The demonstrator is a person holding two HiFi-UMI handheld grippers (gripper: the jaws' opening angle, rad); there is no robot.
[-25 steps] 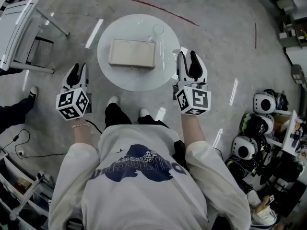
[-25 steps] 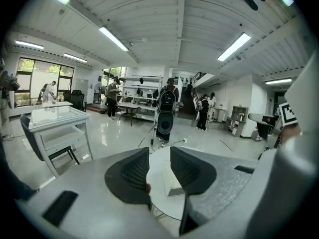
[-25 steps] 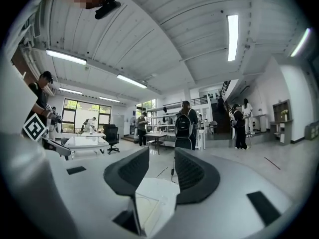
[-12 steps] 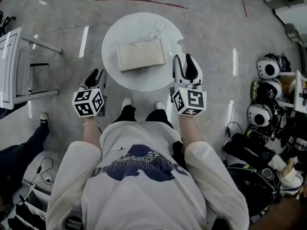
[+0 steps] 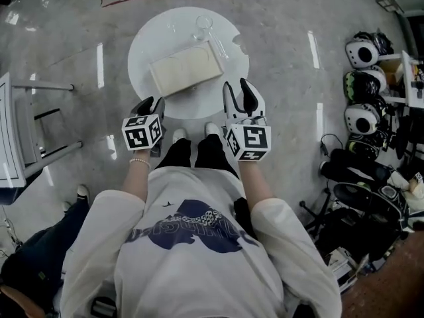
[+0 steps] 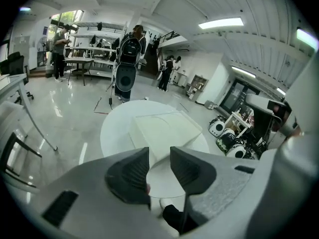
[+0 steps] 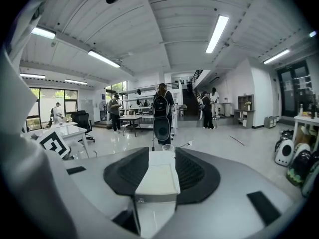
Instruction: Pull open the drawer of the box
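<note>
Box sits shut near the middle of the round white table, lying at a slant, with a clear glass just beyond its far corner. From what I can see the drawer has not moved at all: the top outline reads as one closed block, with nothing sticking out of it.

Neither tool is on it. My left gripper hangs at the near edge of the table, pointing down toward the box, its jaws a narrow gap apart with nothing between them. My right gripper is over the table's near right edge, jaws spread wide and empty. In the right gripper view the box's end is framed in that gap, but the head view shows the tips short of it.

So I judge the job barely started. I cannot make out a handle clearly. Left to do: reach the box, steady it, catch the drawer front and pull.
</note>
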